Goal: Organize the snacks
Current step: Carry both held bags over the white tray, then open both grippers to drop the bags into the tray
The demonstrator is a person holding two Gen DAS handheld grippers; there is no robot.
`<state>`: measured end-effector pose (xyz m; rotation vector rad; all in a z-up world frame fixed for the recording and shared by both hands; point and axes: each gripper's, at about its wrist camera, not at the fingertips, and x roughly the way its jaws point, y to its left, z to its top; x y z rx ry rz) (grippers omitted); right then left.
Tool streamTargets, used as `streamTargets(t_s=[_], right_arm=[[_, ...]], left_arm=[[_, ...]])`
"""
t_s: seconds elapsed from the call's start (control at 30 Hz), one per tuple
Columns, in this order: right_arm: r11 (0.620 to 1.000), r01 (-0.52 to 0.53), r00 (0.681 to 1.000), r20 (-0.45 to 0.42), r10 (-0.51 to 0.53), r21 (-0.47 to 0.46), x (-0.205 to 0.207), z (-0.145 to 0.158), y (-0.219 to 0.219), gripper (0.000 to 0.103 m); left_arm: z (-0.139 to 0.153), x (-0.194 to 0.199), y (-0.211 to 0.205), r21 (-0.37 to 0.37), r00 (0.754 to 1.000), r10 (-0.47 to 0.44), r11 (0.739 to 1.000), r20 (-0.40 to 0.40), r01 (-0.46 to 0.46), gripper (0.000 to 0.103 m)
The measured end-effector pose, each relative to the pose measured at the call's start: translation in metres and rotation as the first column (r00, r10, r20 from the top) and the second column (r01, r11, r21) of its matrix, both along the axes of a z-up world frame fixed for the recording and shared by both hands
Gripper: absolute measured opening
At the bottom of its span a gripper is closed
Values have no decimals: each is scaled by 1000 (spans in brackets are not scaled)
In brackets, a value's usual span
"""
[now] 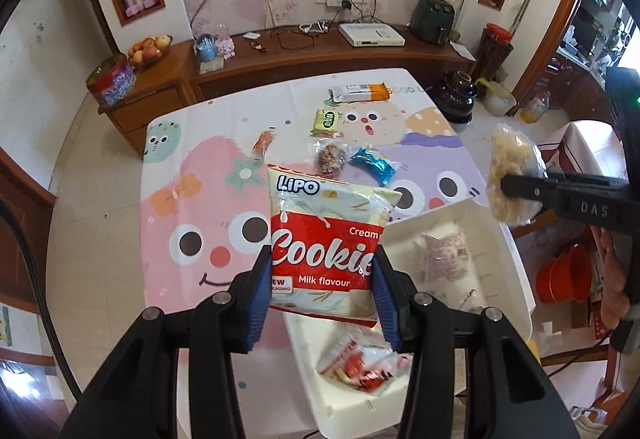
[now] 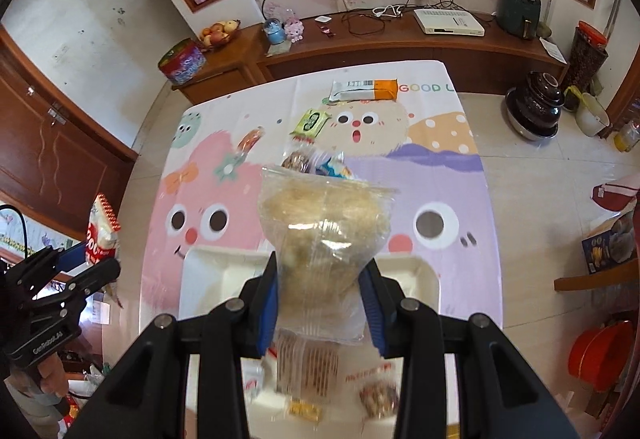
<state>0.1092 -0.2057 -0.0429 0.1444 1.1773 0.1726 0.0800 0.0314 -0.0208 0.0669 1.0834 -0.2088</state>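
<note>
White compartment tray (image 1: 516, 239) at the counter's (image 1: 120, 199) near edge awaits two airborne snacks, the left gripper's (image 1: 320, 287) jaws clamped on a cookie packet (image 1: 324, 239), the right gripper's (image 2: 320, 299) on a clear-wrapped pastry (image 2: 324, 235); next, presumably, lowering each into a compartment.

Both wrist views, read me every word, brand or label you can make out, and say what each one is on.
"LiPO", "Cream", "Cookie", "Milk flavour", cut-off "EW … KAGING": cookie packet in the left gripper.
"GOOD L", cut off: tablecloth.
"DAS": right gripper, seen from the left wrist.
"GenRobot.AI": left gripper body, seen from the right wrist.
Orange-and-white bar, green packet: print too small to read.
</note>
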Motion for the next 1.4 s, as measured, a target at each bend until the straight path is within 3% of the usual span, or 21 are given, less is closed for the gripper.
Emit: streamTargets(t_s=[0.3, 0.63, 0.87, 1.4], right_arm=[[999, -8, 1000, -22, 7, -44, -61, -1, -1, 37], [990, -12, 1000, -15, 10, -141, -102, -10, 2, 37], [981, -17, 1000, 1, 18, -192, -115, -15, 2, 37], [977, -44, 999, -15, 41, -209, -117, -23, -2, 38]], left_arm=[[0, -56, -34, -2, 1000, 15, 1000, 21, -15, 45], [-36, -80, -65, 77, 999, 38, 996, -8, -37, 45], [-45, -81, -72, 100, 998, 64, 993, -13, -62, 45], [-61, -78, -79, 102, 993, 92, 991, -67, -85, 46]])
